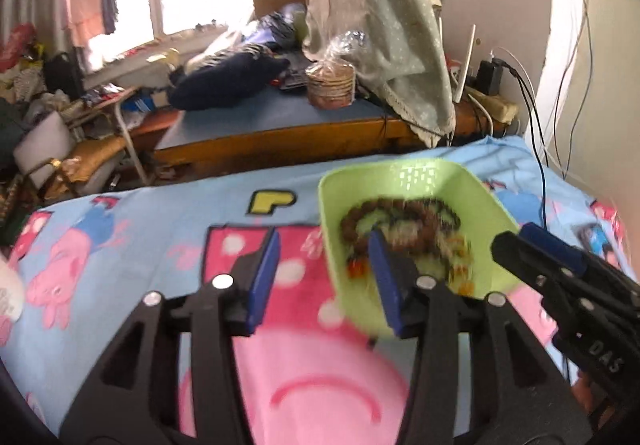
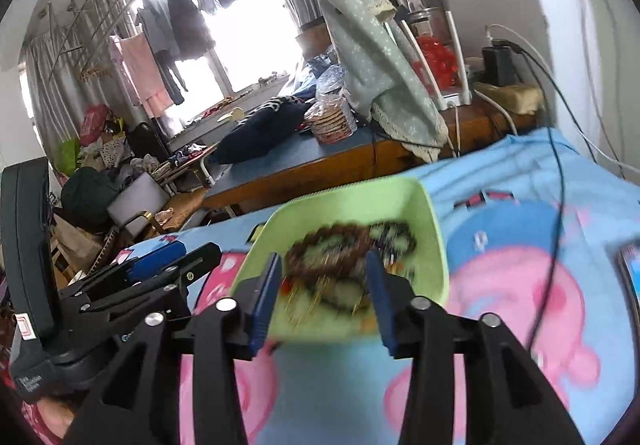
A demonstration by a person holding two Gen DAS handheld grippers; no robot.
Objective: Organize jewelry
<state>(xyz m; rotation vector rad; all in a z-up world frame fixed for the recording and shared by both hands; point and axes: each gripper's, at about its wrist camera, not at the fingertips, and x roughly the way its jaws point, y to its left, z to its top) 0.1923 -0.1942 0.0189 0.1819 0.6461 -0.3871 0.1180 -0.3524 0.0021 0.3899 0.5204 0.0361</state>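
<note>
The left gripper (image 1: 324, 277) is showing two black plastic fingers (image 1: 212, 329) built as open triangular struts, each ending in a flat blue pad (image 1: 262, 281) and carrying round silver screws (image 1: 222, 280). The right gripper (image 2: 322, 299) is looking the same: black struts, blue pads (image 2: 264, 301), silver screws (image 2: 226, 304). White letters "DAS" (image 1: 606, 357) are showing on its black side, and a red-outlined white label (image 2: 25, 325) is sitting on the left gripper's dark body.
</note>
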